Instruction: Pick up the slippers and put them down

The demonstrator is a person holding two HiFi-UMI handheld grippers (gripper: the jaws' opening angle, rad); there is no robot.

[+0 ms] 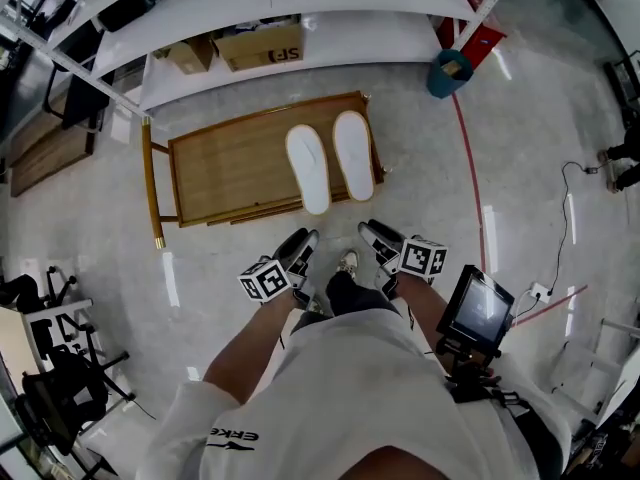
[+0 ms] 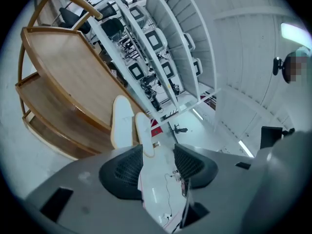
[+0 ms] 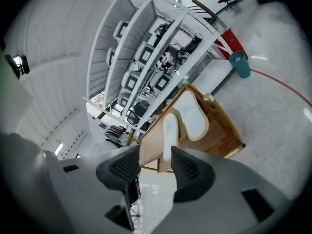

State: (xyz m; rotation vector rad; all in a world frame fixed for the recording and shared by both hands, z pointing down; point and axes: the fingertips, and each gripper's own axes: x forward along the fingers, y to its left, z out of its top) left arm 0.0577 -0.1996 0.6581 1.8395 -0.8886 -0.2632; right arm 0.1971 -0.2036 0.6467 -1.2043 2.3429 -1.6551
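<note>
Two white slippers lie side by side, soles up, on the right part of a low wooden cart (image 1: pixel 225 163): the left slipper (image 1: pixel 308 168) and the right slipper (image 1: pixel 353 153). Both grippers hang in front of the cart's near edge, apart from the slippers. My left gripper (image 1: pixel 303 241) is open with nothing between its pads (image 2: pixel 127 172); past them I see both slippers (image 2: pixel 122 122) on the cart top. My right gripper (image 1: pixel 376 234) is open and empty as well. Through its gap the left slipper (image 3: pixel 170 134) shows, with the other slipper (image 3: pixel 193 113) beside it.
White shelving (image 1: pixel 300 8) runs behind the cart, with cardboard boxes (image 1: pixel 260 46) under it. A teal bin (image 1: pixel 450 73) stands at the back right beside a red floor line (image 1: pixel 472 183). A small monitor (image 1: pixel 480 308) sits by my right arm. Black chairs (image 1: pixel 60 378) stand at the left.
</note>
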